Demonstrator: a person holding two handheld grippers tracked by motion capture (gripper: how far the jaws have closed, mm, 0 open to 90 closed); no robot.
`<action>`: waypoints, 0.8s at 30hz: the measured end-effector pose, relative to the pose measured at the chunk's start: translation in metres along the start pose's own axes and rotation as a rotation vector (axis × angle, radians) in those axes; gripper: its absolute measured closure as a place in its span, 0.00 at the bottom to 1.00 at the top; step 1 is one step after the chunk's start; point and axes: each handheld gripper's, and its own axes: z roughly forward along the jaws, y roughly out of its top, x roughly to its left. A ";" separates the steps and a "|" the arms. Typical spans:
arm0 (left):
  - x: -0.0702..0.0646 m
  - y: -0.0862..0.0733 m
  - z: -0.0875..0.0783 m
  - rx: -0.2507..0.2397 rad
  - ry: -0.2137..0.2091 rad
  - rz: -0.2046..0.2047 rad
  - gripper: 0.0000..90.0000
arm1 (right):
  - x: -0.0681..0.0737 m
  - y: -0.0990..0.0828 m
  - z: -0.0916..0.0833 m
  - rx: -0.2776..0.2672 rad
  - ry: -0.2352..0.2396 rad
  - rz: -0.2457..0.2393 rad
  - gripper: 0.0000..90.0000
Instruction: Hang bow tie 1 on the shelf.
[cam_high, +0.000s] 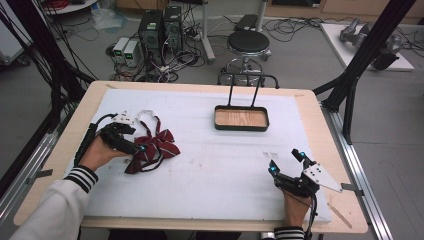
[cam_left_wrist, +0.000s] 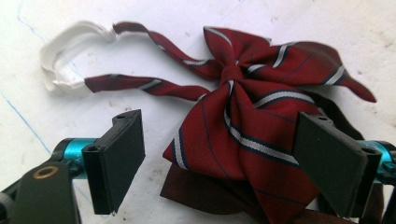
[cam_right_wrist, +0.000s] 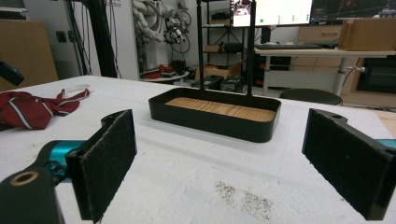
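A dark red striped bow tie (cam_high: 152, 146) with a white neck loop (cam_high: 145, 114) lies on the white mat at the left. My left gripper (cam_high: 139, 148) hovers right over its lower wing, jaws open, one on each side of the cloth (cam_left_wrist: 243, 140). The white loop (cam_left_wrist: 70, 53) curls at the far left of the left gripper view. A black tray with a wooden floor (cam_high: 241, 118) and an upright wire handle stands at the mat's centre back. My right gripper (cam_high: 286, 162) rests open near the front right, pointing toward the tray (cam_right_wrist: 219, 114), holding nothing.
The white mat (cam_high: 210, 165) covers most of the wooden table. A black stool (cam_high: 248, 42) and computer boxes with cables stand on the floor beyond the far edge. Black frame posts rise at both sides. Smudges mark the mat (cam_right_wrist: 243, 196) ahead of the right gripper.
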 end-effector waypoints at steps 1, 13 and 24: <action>0.000 0.000 0.000 0.000 0.000 0.000 0.20 | 0.000 0.000 0.000 0.002 0.001 0.003 0.10; -0.003 0.007 0.010 0.077 -0.026 0.036 0.32 | 0.000 0.000 0.000 0.003 -0.001 0.003 0.10; -0.005 0.008 0.010 0.097 -0.040 0.042 0.66 | 0.000 0.000 0.000 0.003 -0.001 0.002 0.10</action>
